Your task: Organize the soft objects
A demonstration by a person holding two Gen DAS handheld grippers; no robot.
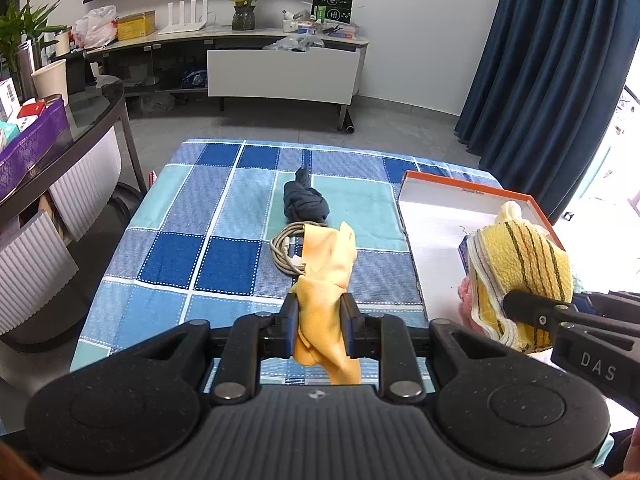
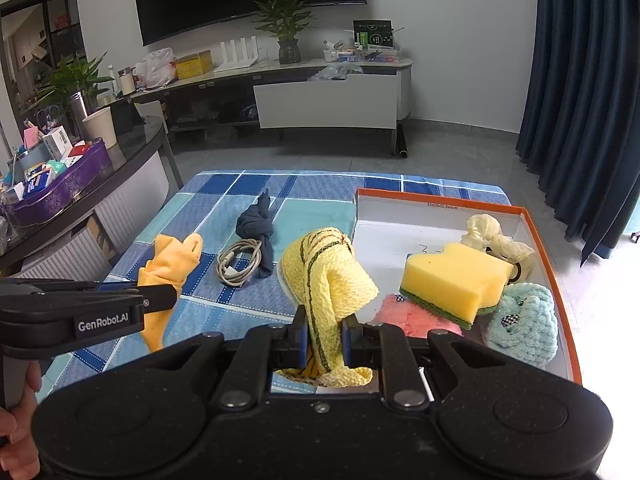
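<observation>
Two cloths held clear of the checked surface [image 1: 224, 216]: one plain orange cloth [image 1: 328, 264], bunched, in the left gripper [image 1: 319, 312] jaws; one ribbed yellow striped cloth [image 2: 328, 276], draped, in the right gripper [image 2: 324, 332] jaws. One orange-rimmed box [image 2: 552, 264] contains one sponge [image 2: 452, 280], one pink [image 2: 408, 316] and one blue fluffy cloth [image 2: 524, 324]

White wall [image 1: 420, 20], grey floor [image 1: 400, 128], navy curtain [image 1: 552, 60], low sideboard [image 1: 280, 72].
</observation>
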